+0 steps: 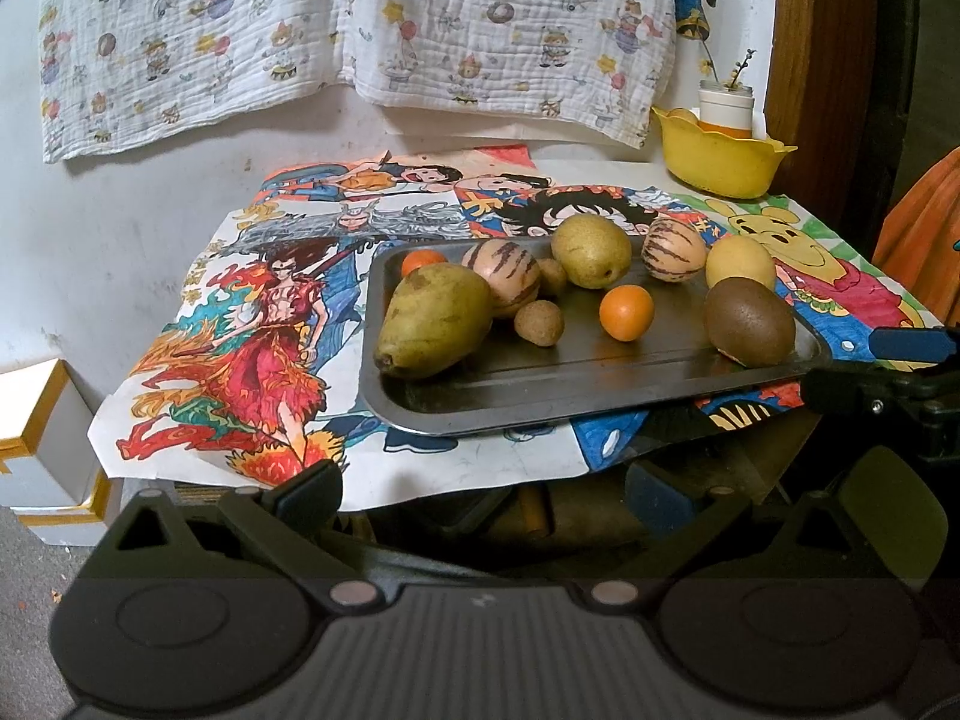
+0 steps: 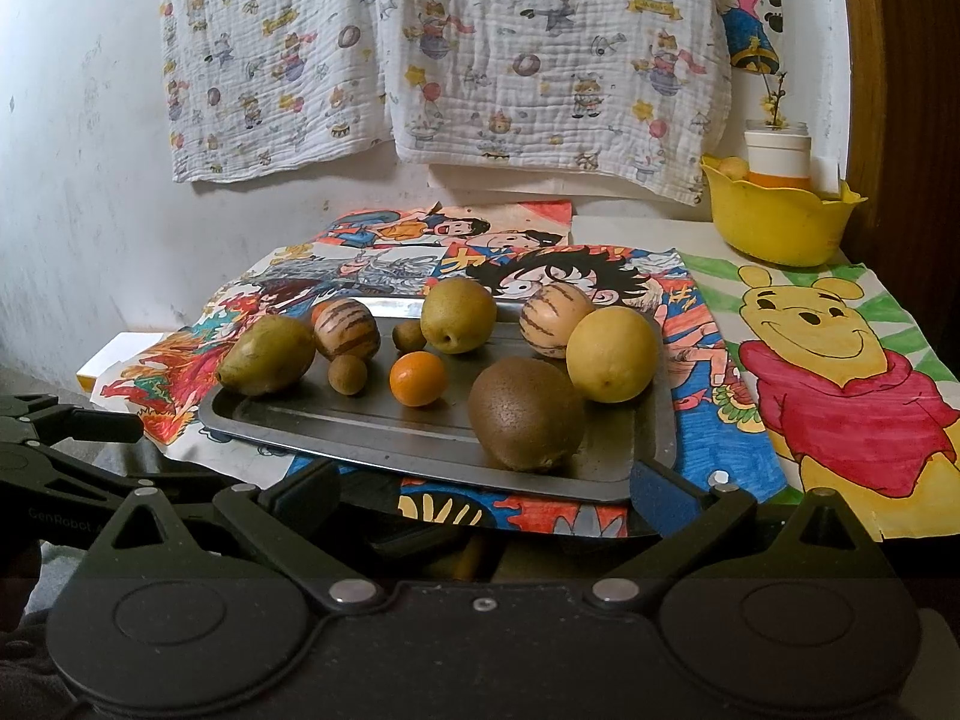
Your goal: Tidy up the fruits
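A metal tray [image 1: 540,402] [image 2: 336,426] on the table holds several fruits: a green mango [image 1: 435,321] [image 2: 270,355], two striped melons [image 1: 507,276] [image 1: 673,248], a green pear [image 1: 591,250] [image 2: 457,315], a yellow lemon [image 1: 741,262] [image 2: 612,354], a brown kiwi [image 1: 749,321] [image 2: 527,413], an orange [image 1: 626,312] [image 2: 417,378], another orange [image 1: 422,261] and two small brown fruits [image 1: 539,323] [image 1: 552,276]. My left gripper [image 1: 483,489] is open and empty, below the table's front edge. My right gripper [image 2: 483,489] is open and empty at the tray's near rim.
A yellow basket [image 1: 720,162] [image 2: 780,219] with a white jar [image 2: 777,157] and a fruit stands at the back right corner. Cartoon drawings [image 2: 840,372] cover the table. A patterned cloth [image 1: 360,30] hangs on the wall. White boxes [image 1: 42,456] stand left of the table.
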A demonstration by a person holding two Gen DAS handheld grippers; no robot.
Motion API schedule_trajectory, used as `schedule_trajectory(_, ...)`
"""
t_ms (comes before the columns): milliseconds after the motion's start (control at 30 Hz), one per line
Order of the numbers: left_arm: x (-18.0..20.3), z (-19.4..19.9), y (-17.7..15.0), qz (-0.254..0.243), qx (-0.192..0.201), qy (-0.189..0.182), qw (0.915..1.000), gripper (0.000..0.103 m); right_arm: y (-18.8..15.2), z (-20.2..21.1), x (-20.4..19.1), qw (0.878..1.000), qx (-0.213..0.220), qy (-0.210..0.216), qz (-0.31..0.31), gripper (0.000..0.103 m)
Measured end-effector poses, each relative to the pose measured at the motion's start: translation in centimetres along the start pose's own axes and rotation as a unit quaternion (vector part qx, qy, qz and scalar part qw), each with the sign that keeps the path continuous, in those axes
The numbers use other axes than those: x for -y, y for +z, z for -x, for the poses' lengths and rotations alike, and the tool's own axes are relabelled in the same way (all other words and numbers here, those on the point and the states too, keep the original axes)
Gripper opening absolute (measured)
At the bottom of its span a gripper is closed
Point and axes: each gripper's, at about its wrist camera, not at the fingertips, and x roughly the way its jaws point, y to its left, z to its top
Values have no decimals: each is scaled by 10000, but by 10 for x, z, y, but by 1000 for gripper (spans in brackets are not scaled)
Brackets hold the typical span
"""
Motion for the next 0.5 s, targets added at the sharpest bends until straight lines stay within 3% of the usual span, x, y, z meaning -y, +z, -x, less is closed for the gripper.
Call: schedule_trajectory(500, -1, 0, 0, 1, -1, -6, 10000, 103, 0, -1, -1, 10000, -1, -2, 14, 102)
